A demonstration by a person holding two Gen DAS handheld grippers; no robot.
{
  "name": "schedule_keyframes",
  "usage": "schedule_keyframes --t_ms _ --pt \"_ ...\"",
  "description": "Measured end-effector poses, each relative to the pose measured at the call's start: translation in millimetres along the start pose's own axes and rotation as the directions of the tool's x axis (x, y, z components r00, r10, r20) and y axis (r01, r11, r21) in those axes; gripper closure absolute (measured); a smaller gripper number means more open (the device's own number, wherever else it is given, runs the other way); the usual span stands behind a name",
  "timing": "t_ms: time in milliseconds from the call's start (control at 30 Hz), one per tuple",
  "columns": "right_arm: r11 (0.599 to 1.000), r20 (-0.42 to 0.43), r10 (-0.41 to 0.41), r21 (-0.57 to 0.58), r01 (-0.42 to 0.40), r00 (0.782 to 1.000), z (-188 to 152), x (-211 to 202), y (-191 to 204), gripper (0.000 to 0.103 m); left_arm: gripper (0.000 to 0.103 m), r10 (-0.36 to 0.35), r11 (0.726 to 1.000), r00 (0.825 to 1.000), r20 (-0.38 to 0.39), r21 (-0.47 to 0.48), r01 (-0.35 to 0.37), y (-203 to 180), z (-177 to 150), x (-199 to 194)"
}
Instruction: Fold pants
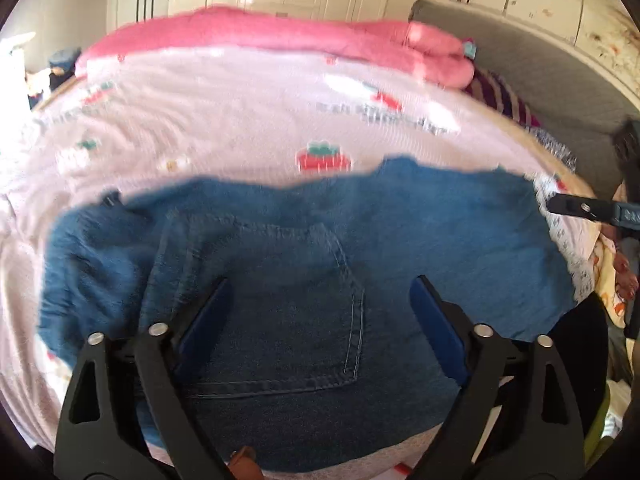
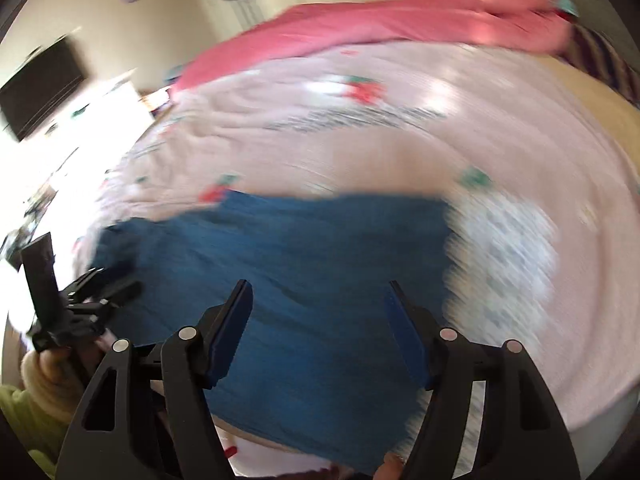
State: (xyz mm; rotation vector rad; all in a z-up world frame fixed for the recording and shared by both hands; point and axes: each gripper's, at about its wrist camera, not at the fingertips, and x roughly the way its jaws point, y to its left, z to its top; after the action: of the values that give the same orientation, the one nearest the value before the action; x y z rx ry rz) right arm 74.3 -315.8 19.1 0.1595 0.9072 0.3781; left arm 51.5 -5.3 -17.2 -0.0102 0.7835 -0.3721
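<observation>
Bed (image 1: 240, 120): pale pink sheet with strawberry print, pink blanket (image 1: 280, 36) along its far edge.
Jeans (image 1: 280, 260): blue, lying flat on the bed's near part, back pocket up.
Left gripper (image 1: 320, 312): above the jeans, fingers spread, grasping nothing.
Right gripper (image 2: 318, 312): above the jeans, fingers released, nothing between them.

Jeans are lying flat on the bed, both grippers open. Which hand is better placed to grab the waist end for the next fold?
Probably the left gripper: its open jaws hang right over the jeans' back pocket. The right gripper is open over plain leg fabric near the jeans' edge.
</observation>
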Motion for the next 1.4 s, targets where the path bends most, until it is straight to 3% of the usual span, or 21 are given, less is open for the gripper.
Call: schedule_keyframes --t_ms 167,300,367,400,567,600,633,667,867,1167,1400 --pt "0.988 -0.091 0.087 -0.121 -0.098 0.992 54.2 54.4 45.2 0.036 0.011 0.085 0.995 0.992 0.094 0.042 -0.089 0.5 1.4 -17.4" --pt "0.984 -0.202 0.098 -0.127 -0.126 0.974 84.8 101.2 54.7 0.036 0.011 0.095 0.993 0.993 0.073 0.07 -0.1 0.3 -2.4 -10.2" --pt "0.984 -0.241 0.092 -0.124 -0.125 0.966 91.5 116.9 53.3 0.043 0.011 0.106 0.99 0.992 0.066 0.085 -0.111 -0.8 -3.7 -7.7" --pt "0.984 -0.258 0.093 -0.123 -0.128 0.962 94.1 121.7 53.0 0.05 0.011 0.112 0.989 0.992 0.06 0.09 -0.117 -1.6 -4.7 -6.2" --pt "0.975 -0.353 0.135 -0.118 -0.187 0.926 97.0 143.7 55.2 0.053 0.011 0.13 0.985 0.991 0.029 0.111 -0.133 -2.9 -8.7 1.3" --pt "0.971 -0.371 0.148 -0.12 -0.205 0.917 96.3 146.7 56.7 0.064 0.01 0.132 0.984 0.991 0.026 0.115 -0.134 -2.7 -9.0 2.2" --pt "0.968 -0.385 0.156 -0.126 -0.219 0.91 95.1 149.2 58.8 0.091 0.01 0.131 0.984 0.991 0.026 0.114 -0.133 -2.5 -9.1 2.3" --pt "0.966 -0.393 0.148 -0.137 -0.217 0.908 92.4 151.5 61.0 0.1 0.01 0.13 0.985 0.991 0.025 0.113 -0.132 -2.0 -9.3 2.3" --pt "0.983 -0.257 0.126 -0.094 -0.155 0.958 102.7 137.1 54.6 0.1 0.01 0.134 0.985 0.991 0.011 0.111 -0.134 -1.8 -10.5 5.3" --pt "0.99 -0.305 0.069 -0.093 -0.102 0.95 95.6 176.3 45.3 0.1 0.01 0.142 0.983 0.99 -0.007 0.114 -0.14 -0.3 -12.6 12.2" --pt "0.992 -0.259 0.083 -0.067 -0.104 0.962 93.5 167.0 40.2 0.1 0.01 0.137 0.984 0.99 -0.012 0.112 -0.135 1.1 -12.7 13.3"
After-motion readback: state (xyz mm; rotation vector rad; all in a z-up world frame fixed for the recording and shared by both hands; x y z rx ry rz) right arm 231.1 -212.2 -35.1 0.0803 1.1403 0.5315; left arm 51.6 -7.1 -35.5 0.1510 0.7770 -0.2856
